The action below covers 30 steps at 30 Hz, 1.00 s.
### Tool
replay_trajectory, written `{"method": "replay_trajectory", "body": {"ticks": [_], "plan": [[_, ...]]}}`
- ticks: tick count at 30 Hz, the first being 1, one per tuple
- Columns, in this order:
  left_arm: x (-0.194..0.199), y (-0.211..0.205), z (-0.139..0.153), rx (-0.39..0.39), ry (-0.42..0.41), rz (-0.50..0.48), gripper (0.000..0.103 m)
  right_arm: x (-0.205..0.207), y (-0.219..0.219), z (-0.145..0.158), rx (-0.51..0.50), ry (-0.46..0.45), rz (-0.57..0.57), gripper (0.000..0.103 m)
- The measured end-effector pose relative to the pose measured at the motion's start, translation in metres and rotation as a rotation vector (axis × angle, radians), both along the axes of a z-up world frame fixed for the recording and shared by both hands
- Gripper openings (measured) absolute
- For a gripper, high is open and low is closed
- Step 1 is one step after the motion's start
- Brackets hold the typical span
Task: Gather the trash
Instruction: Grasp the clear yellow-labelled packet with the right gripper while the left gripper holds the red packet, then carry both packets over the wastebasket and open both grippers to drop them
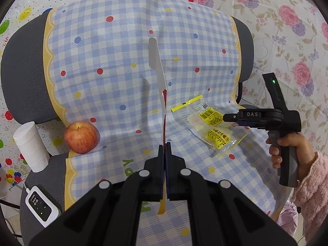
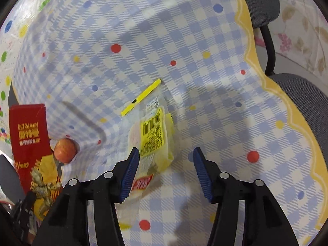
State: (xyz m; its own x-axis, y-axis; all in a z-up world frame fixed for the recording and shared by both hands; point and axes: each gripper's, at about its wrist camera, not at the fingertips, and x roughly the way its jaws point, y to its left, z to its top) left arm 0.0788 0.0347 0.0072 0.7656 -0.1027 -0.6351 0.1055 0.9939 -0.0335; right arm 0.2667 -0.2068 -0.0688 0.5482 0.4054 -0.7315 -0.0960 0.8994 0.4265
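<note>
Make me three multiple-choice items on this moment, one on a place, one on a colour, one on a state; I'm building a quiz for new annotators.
1. Where does the apple sit?
A. at the left edge of the checked cloth
B. on the clear wrapper
C. on the paper roll

2. What colour is the strip along the top of the clear wrapper?
A. red
B. yellow
C. green

3. How do the two grippers stand?
A. both open
B. left open, right shut
C. left shut on the flat red carton, right open

Answers:
1 A, the apple rests at the cloth's yellow border, beside the paper roll.
2 B, the serrated strip is yellow in both views.
3 C, the left gripper pinches the flat red carton edge-on, while the right gripper hangs spread over the wrapper.
</note>
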Motion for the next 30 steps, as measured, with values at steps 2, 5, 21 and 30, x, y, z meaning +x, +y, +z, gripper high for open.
{"method": "replay_trajectory", "body": {"ticks": [2,5,21,30], "plan": [[0.002,0.001,-0.002,0.0,0.004,0.0,0.0,0.007,0.002,-0.002,0.017,0.01,-0.006,0.04],[0.005,0.001,-0.003,0.002,0.009,0.002,0.0,0.005,0.006,0.007,0.01,-0.02,-0.007,0.017],[-0.051,-0.044,0.027,-0.034,-0.053,-0.104,0.0,-0.146,0.008,0.109,-0.252,-0.344,-0.013,0.002],[-0.098,-0.102,0.015,-0.051,-0.048,-0.256,0.0,-0.251,-0.022,0.1,-0.345,-0.377,-0.11,0.002]]}}
